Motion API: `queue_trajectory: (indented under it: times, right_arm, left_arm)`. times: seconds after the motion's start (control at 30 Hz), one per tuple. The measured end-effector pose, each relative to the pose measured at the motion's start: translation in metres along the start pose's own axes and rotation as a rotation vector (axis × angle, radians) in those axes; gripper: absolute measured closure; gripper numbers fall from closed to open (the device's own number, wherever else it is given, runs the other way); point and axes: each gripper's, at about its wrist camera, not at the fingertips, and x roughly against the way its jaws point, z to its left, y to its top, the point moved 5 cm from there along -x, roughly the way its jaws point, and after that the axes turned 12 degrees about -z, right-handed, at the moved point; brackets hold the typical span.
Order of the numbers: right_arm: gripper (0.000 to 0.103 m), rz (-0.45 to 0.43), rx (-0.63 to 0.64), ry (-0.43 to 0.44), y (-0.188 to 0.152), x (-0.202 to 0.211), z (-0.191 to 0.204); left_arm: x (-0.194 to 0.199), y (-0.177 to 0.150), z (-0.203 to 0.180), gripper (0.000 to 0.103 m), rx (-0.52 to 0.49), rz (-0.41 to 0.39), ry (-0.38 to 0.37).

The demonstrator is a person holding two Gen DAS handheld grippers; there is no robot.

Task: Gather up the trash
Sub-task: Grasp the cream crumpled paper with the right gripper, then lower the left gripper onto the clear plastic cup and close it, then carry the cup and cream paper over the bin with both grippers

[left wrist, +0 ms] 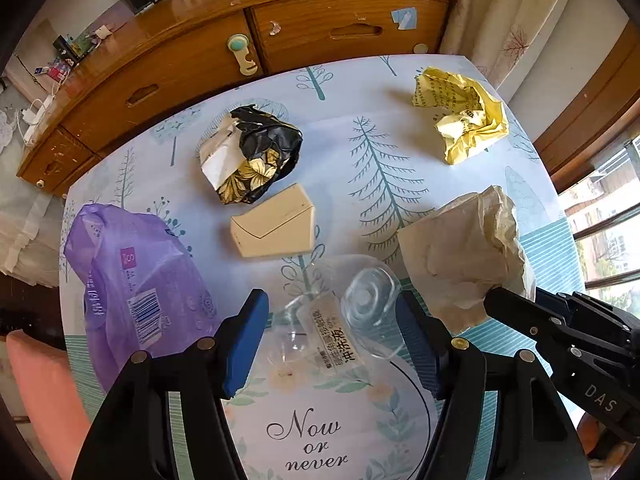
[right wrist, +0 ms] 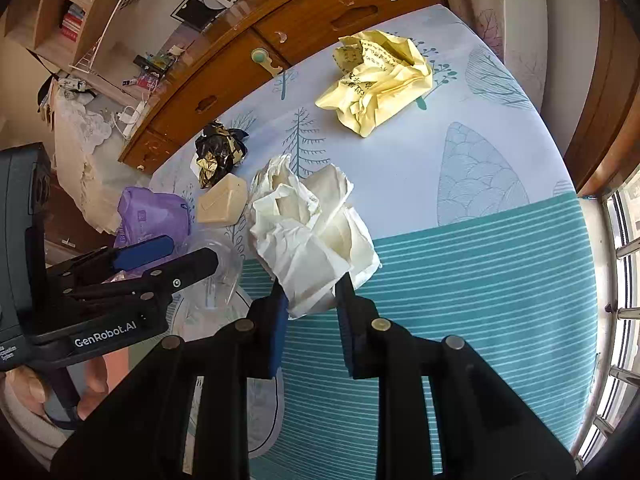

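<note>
A clear plastic blister pack (left wrist: 362, 308) with a white label lies on the tablecloth (left wrist: 360, 92). My left gripper (left wrist: 330, 308) stands open astride it, pointing steeply down, and its blue pads do not press on it. A crumpled white paper wad (right wrist: 308, 232) sits to the right, and my right gripper (right wrist: 312, 292) is shut on its near end. Other trash lies further back: a crumpled yellow paper (left wrist: 464, 116), a black and gold wrapper (left wrist: 252, 152), a beige box (left wrist: 276, 224) and a purple plastic pack (left wrist: 136, 276).
A wooden sideboard (left wrist: 224, 52) runs along the table's far edge. A window (right wrist: 624, 280) is at the right. A pink seat (left wrist: 44, 392) shows past the table's left edge. A hand (right wrist: 96, 384) holds the left gripper's handle.
</note>
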Motion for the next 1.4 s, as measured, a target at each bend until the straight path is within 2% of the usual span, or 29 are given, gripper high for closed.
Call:
queue_trajectory:
  times: [0.1, 0.23, 0.43, 0.6, 0.67, 0.83, 0.87, 0.9, 0.93, 1.17, 1.4]
  right_arm:
    - [0.083, -0.004, -0.007, -0.001, -0.002, 0.005, -0.005]
    - [0.083, -0.007, -0.024, 0.002, -0.003, 0.005, -0.007]
    - [0.083, -0.007, -0.034, 0.006, -0.005, 0.003, -0.007]
    - [0.083, -0.007, -0.027, 0.003, -0.008, 0.003, -0.006]
    - [0.083, -0.009, -0.026, 0.003, -0.009, 0.004, -0.006]
    - [0.085, -0.010, -0.022, 0.000, -0.013, 0.007, -0.005]
    - [0.085, -0.012, -0.022, 0.000, -0.013, 0.007, -0.005]
    - [0.085, -0.015, -0.023, 0.001, -0.013, 0.009, -0.005]
    - [0.085, -0.017, -0.022, 0.002, -0.014, 0.010, -0.004]
    - [0.087, -0.024, 0.005, 0.009, -0.024, 0.028, 0.003]
    - [0.088, -0.030, 0.022, 0.017, -0.049, 0.063, 0.017]
  left_arm:
    - [0.003, -0.002, -0.002, 0.035, 0.008, -0.001, -0.040]
    - [0.006, -0.005, -0.003, 0.035, -0.023, -0.007, -0.048]
    - [-0.007, -0.013, -0.002, 0.035, -0.075, 0.018, -0.003]
    - [-0.019, -0.014, -0.003, 0.038, -0.125, -0.003, 0.073]
    - [-0.023, -0.013, 0.001, 0.047, -0.108, 0.004, 0.084]
    - [-0.029, -0.005, 0.013, 0.054, -0.029, 0.015, 0.072]
    - [-0.027, -0.004, 0.013, 0.069, -0.025, 0.010, 0.067]
    - [-0.026, -0.004, 0.012, 0.080, -0.027, 0.008, 0.067]
    - [-0.026, -0.005, 0.012, 0.080, -0.018, 0.021, 0.066]
    - [0.003, -0.026, -0.001, 0.081, 0.018, 0.014, 0.025]
    - [0.064, -0.068, -0.015, 0.081, 0.053, -0.025, -0.033]
